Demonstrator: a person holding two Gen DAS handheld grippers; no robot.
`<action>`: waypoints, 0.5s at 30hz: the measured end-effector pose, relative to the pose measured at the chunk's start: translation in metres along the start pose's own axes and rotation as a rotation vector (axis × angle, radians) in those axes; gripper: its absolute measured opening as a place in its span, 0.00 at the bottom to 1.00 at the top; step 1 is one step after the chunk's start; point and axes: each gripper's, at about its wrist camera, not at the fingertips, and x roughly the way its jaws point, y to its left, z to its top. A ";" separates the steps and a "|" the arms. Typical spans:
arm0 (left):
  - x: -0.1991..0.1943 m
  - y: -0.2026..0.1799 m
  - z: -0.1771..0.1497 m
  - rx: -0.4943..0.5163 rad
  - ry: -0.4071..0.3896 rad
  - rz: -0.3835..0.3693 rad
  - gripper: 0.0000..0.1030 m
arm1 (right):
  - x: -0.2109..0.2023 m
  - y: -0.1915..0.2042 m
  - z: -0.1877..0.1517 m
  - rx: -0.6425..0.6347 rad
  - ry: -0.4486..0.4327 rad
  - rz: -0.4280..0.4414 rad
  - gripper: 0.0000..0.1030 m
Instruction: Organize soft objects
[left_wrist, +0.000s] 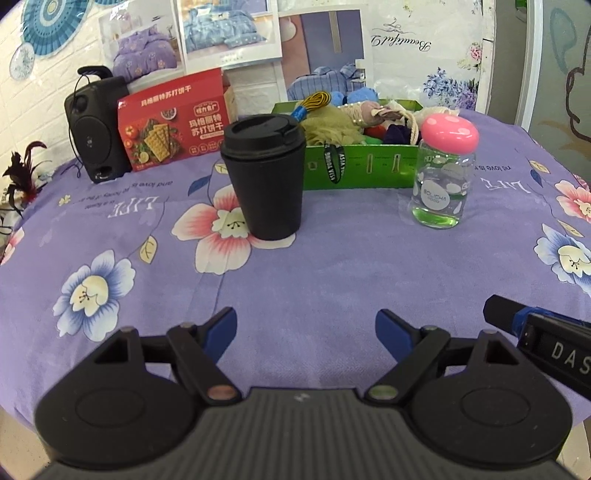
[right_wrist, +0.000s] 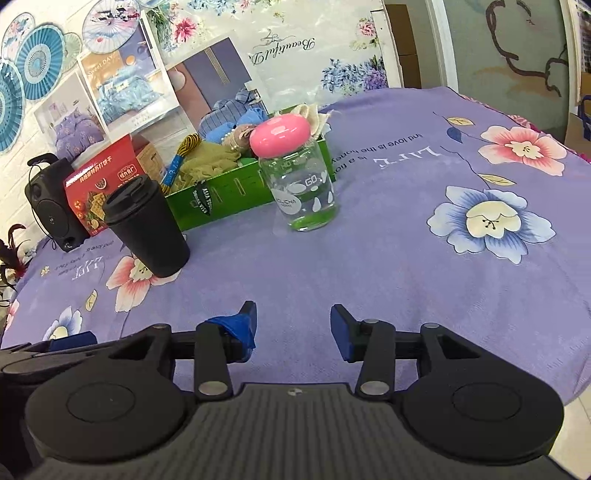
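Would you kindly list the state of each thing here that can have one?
Cup: upright, lid on.
Jar: upright, pink cap on, nearly empty.
Green box: open, full of soft items.
Red box: upright, top flap raised.
Left claw: open, empty.
Right claw: open, empty.

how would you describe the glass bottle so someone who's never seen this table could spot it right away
Start at the green box full of soft items at the back of the purple flowered cloth. Just in front of the box's right end stands the bottle, upright on the cloth. Unlike the black cup to its left, it is clear glass with white spots and a rounded pink cap.
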 end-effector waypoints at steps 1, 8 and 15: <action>-0.002 0.001 0.000 -0.002 -0.003 0.000 0.86 | 0.000 -0.001 0.000 0.007 0.009 -0.001 0.28; -0.013 -0.001 -0.001 0.007 -0.022 -0.014 0.86 | -0.003 -0.003 -0.003 0.029 0.036 0.001 0.28; -0.019 -0.004 -0.003 0.010 -0.026 -0.023 0.86 | -0.008 -0.003 -0.004 0.039 0.047 0.011 0.28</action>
